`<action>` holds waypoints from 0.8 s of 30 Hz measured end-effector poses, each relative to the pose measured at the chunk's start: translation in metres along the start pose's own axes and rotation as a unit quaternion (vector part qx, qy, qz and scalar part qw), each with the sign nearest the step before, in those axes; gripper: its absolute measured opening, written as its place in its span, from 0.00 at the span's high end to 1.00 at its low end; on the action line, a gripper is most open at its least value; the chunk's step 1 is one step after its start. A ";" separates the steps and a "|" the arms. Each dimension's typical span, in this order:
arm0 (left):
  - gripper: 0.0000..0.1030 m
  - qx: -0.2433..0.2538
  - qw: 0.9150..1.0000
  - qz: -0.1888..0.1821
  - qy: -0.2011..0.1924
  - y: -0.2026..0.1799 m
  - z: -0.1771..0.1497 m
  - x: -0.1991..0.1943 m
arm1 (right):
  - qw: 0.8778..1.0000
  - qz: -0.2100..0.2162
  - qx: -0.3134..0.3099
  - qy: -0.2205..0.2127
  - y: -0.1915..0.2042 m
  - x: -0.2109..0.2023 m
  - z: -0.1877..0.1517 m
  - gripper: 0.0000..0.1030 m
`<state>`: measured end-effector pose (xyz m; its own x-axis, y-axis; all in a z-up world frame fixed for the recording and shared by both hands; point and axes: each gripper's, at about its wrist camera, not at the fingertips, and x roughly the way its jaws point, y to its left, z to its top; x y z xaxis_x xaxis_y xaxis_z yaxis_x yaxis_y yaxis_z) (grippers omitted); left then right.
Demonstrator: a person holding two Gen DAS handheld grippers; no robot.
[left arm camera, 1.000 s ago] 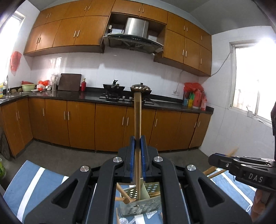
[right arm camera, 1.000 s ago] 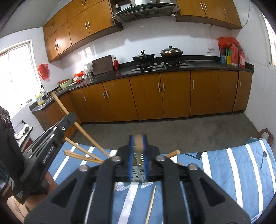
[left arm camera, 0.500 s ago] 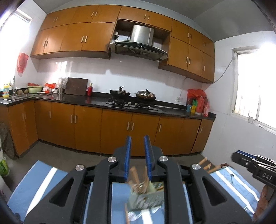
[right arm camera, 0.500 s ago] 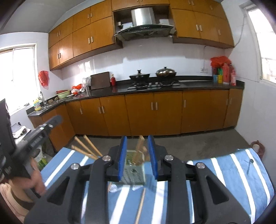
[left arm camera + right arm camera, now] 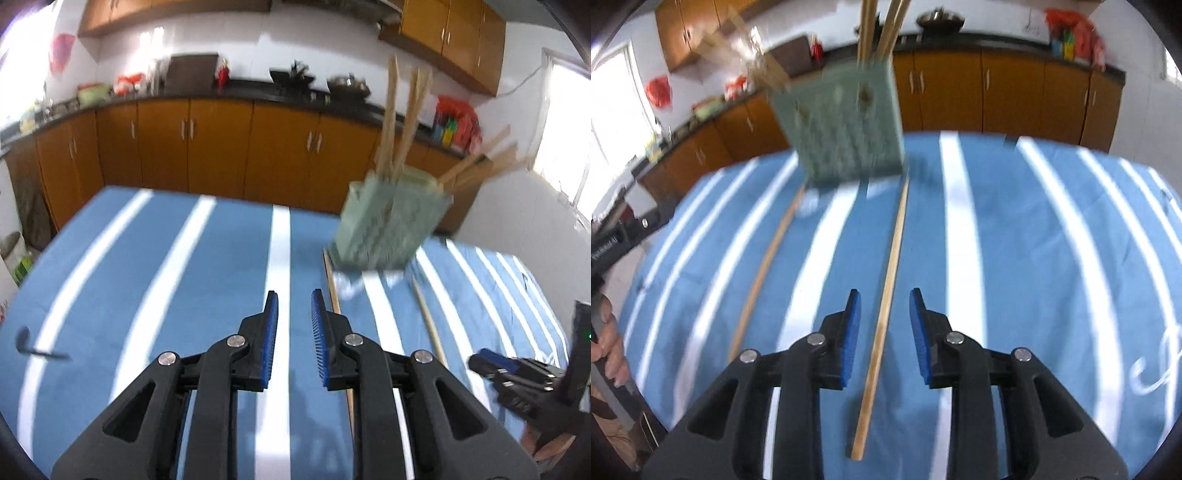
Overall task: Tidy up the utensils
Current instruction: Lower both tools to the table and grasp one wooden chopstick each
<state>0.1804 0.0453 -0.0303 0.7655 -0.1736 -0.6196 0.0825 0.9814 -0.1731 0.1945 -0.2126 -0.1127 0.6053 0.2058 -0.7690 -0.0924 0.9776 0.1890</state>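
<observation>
I see no legible writing; lettering on my left gripper (image 5: 293,306) blurs. Both jaws stand open, empty. One chopstick (image 5: 884,302) lies under my right gripper (image 5: 884,306). The blurred holder (image 5: 388,221) stands on the striped counter (image 5: 147,277).

Left tool (image 5: 293,310), right tool (image 5: 884,308): black linkage frames, silver screws, ribbed blue pads (image 5: 853,332).

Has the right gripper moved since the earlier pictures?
Yes. The right gripper has dipped toward the table: the counter now sits near the frame's top, and a chopstick lies between its jaws.
</observation>
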 end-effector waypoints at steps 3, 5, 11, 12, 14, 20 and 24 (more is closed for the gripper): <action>0.81 0.003 1.000 -0.012 0.025 -0.005 -0.016 0.009 | 1.000 -0.007 -0.005 0.020 0.007 0.015 -0.018 0.74; 0.81 0.006 0.999 -0.020 0.036 -0.009 -0.022 0.014 | 1.000 -0.011 -0.008 0.021 0.007 0.016 -0.015 0.77; 0.81 0.011 0.997 -0.042 0.070 -0.027 -0.034 0.030 | 0.998 -0.049 0.024 0.009 -0.017 0.013 -0.009 0.92; 0.81 0.013 0.996 -0.044 0.075 -0.031 -0.037 0.033 | 0.997 -0.060 0.041 0.006 -0.029 0.011 -0.008 0.92; 0.81 0.018 0.995 -0.045 0.084 -0.036 -0.041 0.040 | 0.996 -0.069 0.060 0.002 -0.043 0.008 -0.008 0.92; 0.81 0.036 0.993 -0.031 0.112 -0.050 -0.049 0.061 | 0.994 -0.073 0.080 0.000 -0.063 0.003 -0.011 0.92; 0.92 0.055 0.992 -0.001 0.111 -0.054 -0.053 0.069 | 0.995 -0.071 0.074 -0.002 -0.059 0.005 -0.010 0.92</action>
<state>0.1950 -0.0241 -0.1045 0.6075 -0.1767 -0.7744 0.1612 0.9821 -0.0976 0.1954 -0.2692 -0.1340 0.6064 0.0654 -0.7924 0.1114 0.9798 0.1661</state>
